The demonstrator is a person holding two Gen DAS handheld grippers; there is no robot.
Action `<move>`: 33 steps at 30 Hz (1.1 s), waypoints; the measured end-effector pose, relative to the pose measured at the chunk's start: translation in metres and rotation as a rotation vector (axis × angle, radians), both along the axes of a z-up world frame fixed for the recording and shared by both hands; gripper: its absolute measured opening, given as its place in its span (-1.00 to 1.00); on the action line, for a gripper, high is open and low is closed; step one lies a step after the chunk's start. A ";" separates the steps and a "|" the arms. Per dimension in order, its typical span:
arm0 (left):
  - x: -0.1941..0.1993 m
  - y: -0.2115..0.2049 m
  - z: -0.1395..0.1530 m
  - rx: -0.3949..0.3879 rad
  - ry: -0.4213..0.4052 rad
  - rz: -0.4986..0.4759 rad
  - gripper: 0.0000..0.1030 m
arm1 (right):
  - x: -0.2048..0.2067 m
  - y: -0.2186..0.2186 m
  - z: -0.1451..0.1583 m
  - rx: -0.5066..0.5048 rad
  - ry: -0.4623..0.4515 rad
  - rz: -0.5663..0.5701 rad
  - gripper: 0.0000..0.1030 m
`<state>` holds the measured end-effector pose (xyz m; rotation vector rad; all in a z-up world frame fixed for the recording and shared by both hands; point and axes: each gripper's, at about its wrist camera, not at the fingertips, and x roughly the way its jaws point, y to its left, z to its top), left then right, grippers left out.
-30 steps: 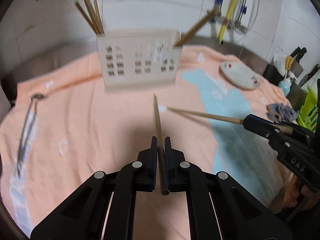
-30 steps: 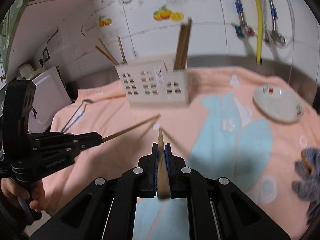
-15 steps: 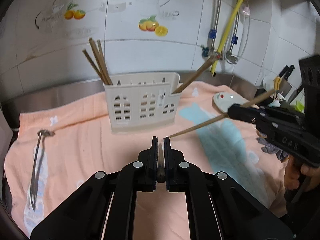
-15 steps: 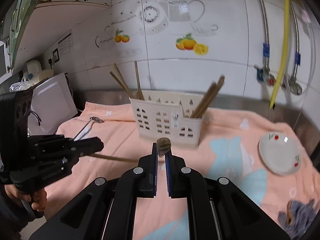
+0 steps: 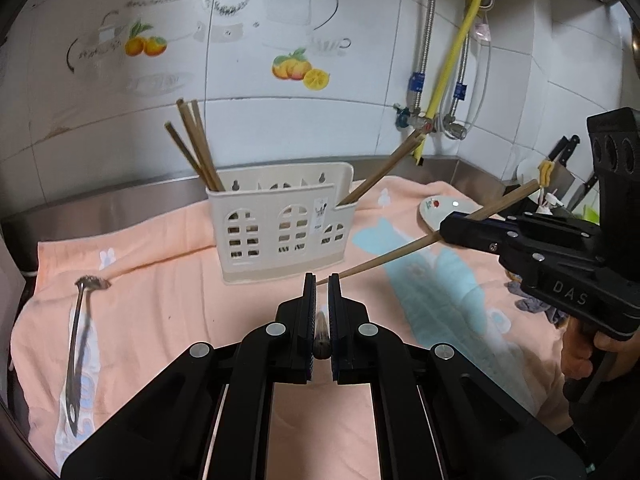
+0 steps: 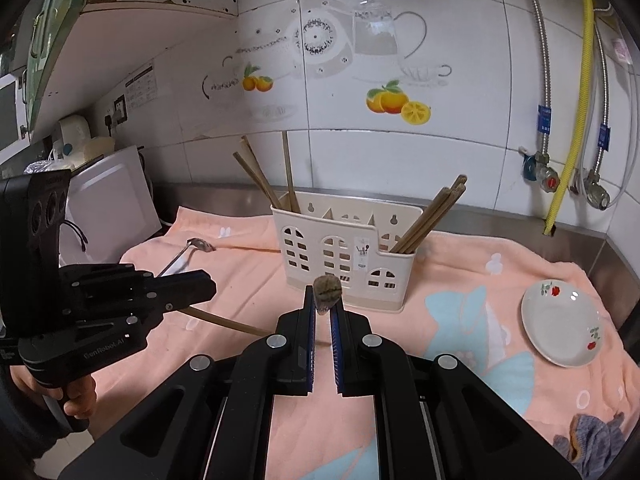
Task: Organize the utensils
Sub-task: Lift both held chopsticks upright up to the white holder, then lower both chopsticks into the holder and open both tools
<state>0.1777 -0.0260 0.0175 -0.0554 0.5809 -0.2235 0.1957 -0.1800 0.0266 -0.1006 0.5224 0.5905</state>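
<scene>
Gripping one brown wooden chopstick (image 5: 321, 340) each, both pairs of black fingers are pressed onto a stick seen nearly end-on between the pads. In the left wrist view the left gripper (image 5: 322, 286) pinches its stick well back in the jaws, so only the dark butt end shows. In the right wrist view the right gripper (image 6: 322, 300) holds its own chopstick (image 6: 327, 290) with the butt end standing just above the fingertips. Seen from the left wrist, that second stick (image 5: 384, 261) slopes from the right gripper body (image 5: 532, 244) toward the left fingertips, and its tip lies just beside them; whether the two sticks touch cannot be told.

Both sticks are held clear of the peach-and-blue patterned towel (image 5: 168, 280) covering the bench, probably so they can be paired or aligned before insertion.

The cream plastic utensil holder with arched cut-outs (image 6: 340, 256) stands toward the back edge of the towel. It already carries chopsticks (image 6: 260, 180) in its left end compartment and more chopsticks (image 6: 432, 216) in its right end compartment, leaning outward. The middle compartments appear unoccupied.

A long-handled metal spoon (image 5: 78, 344) lies flat near the towel's left edge, not yet sorted. A small white floral plate (image 6: 560, 322) rests near the right edge, and a grey-blue cloth (image 6: 592, 446) lies at the front right corner.
</scene>
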 end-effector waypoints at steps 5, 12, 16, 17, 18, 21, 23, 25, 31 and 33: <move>0.007 -0.003 0.015 0.011 -0.020 -0.021 -0.91 | 0.003 -0.002 0.013 0.008 -0.017 0.004 -0.87; 0.026 -0.001 0.040 0.026 -0.040 -0.036 -0.91 | 0.022 -0.005 0.053 0.011 -0.044 0.024 -0.87; 0.039 0.004 0.055 0.038 -0.046 -0.037 -0.91 | 0.035 -0.008 0.080 0.000 -0.069 0.021 -0.86; 0.041 0.004 0.058 0.039 -0.048 -0.038 -0.91 | 0.040 -0.009 0.088 -0.005 -0.073 0.020 -0.86; 0.044 0.005 0.063 0.041 -0.054 -0.038 -0.91 | 0.043 -0.009 0.092 -0.012 -0.076 0.017 -0.86; 0.050 0.007 0.083 0.050 -0.086 -0.038 -0.91 | 0.059 -0.009 0.103 -0.037 -0.070 0.001 -0.86; 0.054 0.009 0.101 0.054 -0.116 -0.041 -0.91 | 0.071 -0.007 0.105 -0.063 -0.057 -0.011 -0.86; 0.056 0.008 0.118 0.074 -0.149 -0.039 -0.91 | 0.081 -0.004 0.102 -0.097 -0.045 -0.024 -0.86; 0.064 0.011 0.166 0.112 -0.251 -0.017 -0.91 | 0.106 0.000 0.084 -0.141 0.012 -0.036 -0.86; 0.070 0.012 0.177 0.125 -0.280 0.001 -0.91 | 0.112 0.002 0.078 -0.146 0.027 -0.036 -0.86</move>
